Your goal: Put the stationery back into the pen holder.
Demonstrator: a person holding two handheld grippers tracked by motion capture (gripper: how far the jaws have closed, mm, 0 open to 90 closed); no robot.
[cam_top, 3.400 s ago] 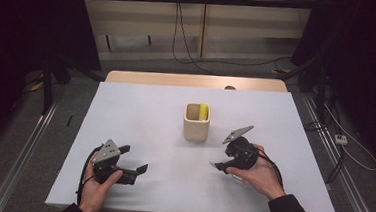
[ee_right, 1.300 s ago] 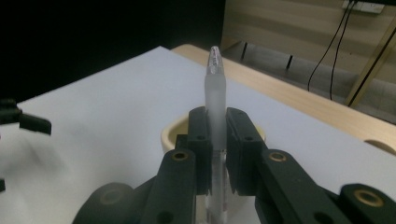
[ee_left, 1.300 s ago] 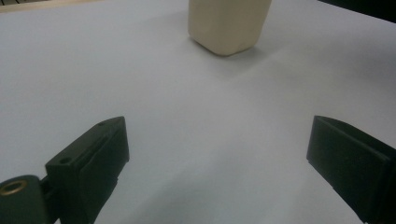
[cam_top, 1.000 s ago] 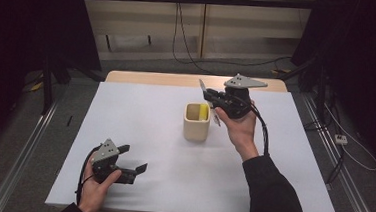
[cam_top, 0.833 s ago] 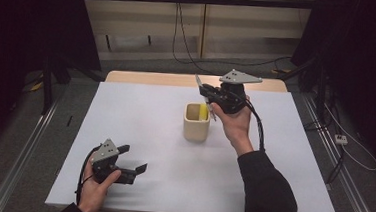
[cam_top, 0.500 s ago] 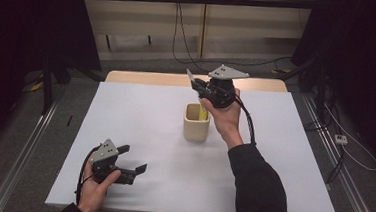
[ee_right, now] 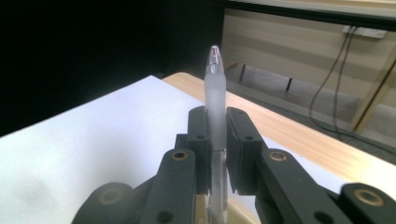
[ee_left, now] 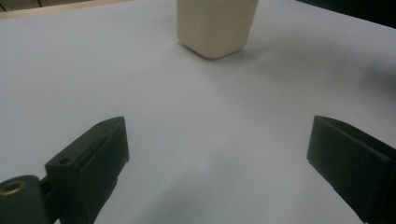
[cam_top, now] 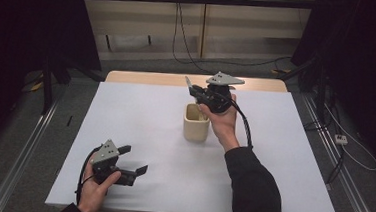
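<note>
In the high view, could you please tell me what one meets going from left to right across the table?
Left tongs, open and low near the table's front edge → cream cup → right tongs, raised just behind the cup and shut on a clear pen.

Frosted clear pen (ee_right: pixel 216 100) — upright, clamped above the cream cup (cam_top: pixel 195 122).
</note>
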